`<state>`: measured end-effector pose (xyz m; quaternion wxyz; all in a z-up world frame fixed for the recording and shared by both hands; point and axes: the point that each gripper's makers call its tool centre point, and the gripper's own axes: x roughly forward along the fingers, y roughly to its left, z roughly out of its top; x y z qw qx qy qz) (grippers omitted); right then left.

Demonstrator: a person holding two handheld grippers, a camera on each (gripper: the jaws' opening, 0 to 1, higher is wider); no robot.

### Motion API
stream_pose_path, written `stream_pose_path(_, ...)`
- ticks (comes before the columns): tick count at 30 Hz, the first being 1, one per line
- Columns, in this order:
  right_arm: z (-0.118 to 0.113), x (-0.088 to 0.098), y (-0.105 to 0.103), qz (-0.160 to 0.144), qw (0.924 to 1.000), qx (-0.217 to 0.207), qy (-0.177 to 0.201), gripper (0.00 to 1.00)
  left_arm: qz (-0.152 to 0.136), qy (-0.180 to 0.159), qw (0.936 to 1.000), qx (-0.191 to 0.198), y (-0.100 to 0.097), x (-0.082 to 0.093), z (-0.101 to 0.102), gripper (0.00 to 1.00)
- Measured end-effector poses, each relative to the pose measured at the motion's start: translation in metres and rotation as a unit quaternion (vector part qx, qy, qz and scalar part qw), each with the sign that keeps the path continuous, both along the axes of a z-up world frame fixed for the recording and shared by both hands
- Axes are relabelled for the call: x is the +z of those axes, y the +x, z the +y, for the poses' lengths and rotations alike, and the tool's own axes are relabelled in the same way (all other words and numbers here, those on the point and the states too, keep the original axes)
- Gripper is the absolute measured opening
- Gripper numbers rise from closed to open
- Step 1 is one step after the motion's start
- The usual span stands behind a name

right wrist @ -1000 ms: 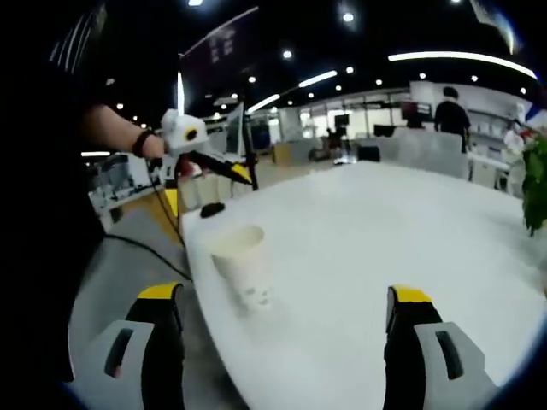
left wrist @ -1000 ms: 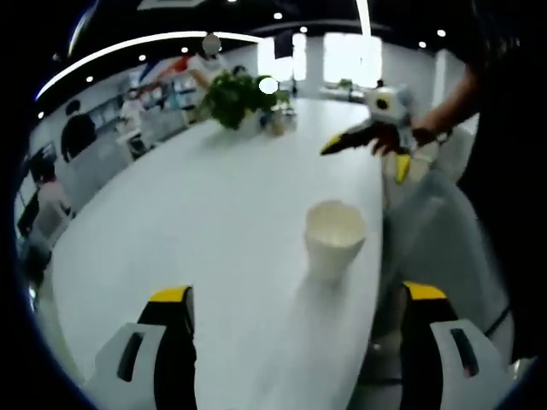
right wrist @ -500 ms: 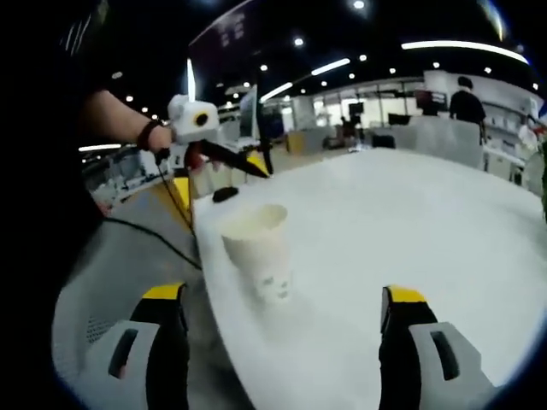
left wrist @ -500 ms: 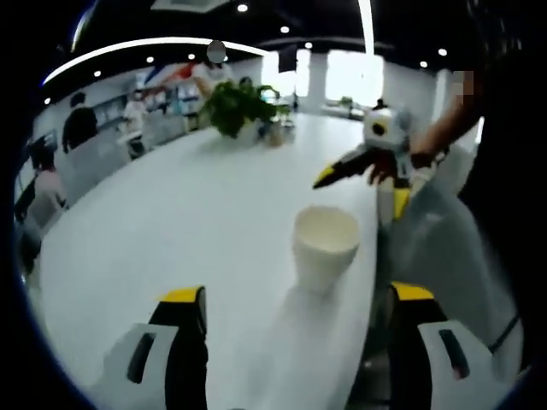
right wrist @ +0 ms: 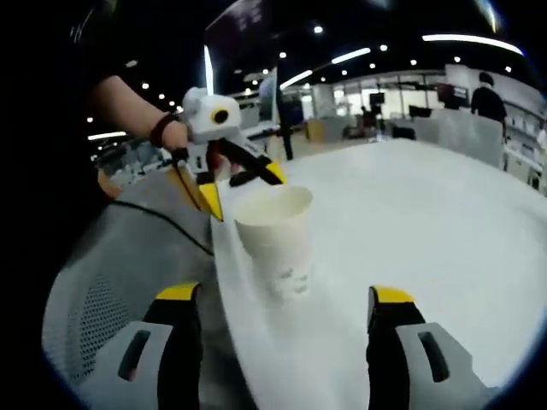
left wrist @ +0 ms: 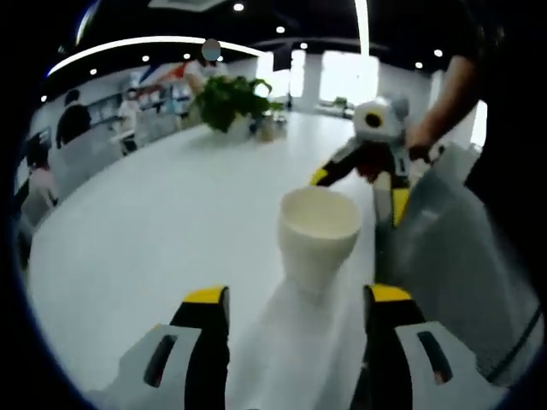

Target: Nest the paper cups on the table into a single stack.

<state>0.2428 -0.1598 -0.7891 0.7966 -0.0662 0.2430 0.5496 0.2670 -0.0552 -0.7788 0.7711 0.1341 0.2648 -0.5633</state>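
A single white paper cup point(left wrist: 318, 239) stands upright near the edge of the white table point(left wrist: 154, 222). My left gripper point(left wrist: 297, 297) is open just short of the cup, its yellow-tipped jaws standing wider than the cup. In the right gripper view the same cup point(right wrist: 278, 235) carries a faint print low on its side. My right gripper point(right wrist: 284, 295) is open in front of it with nothing held. Behind the cup, the right gripper point(left wrist: 367, 162) shows in a hand, jaws apart. The left gripper point(right wrist: 224, 158) likewise shows beyond the cup, open.
A potted green plant point(left wrist: 226, 98) stands at the far end of the table. A grey mesh chair point(left wrist: 449, 256) sits by the table edge next to the cup, and the chair point(right wrist: 111, 282) also shows on the left. People stand in the background.
Both grippers have closed in on the cup from opposite sides, so it looks larger and more centred in each view. Both remain open.
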Motion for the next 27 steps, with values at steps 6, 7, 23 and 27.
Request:
stream_pose_path(6, 0.004, -0.012, 0.005, 0.003, 0.9999, 0.002, -0.011, 0.74, 0.004, -0.003, 0.9999, -0.014, -0.002, -0.015, -0.007, 0.61)
stream_pose_path(7, 0.005, -0.014, 0.006, 0.003, 0.9999, 0.002, -0.010, 0.74, 0.004, -0.005, 0.9999, -0.015, -0.002, -0.015, -0.007, 0.60)
stream_pose_path(23, 0.024, -0.025, 0.013, 0.013, 0.9991, 0.036, -0.019, 0.60, -0.012, -0.011, 0.9991, -0.039, 0.002, -0.028, -0.029, 0.43)
stream_pose_path(27, 0.030, -0.027, 0.009, 0.021, 0.9980, 0.054, -0.024, 0.53, -0.009, -0.015, 0.9988, -0.045, 0.002, -0.028, -0.033, 0.42)
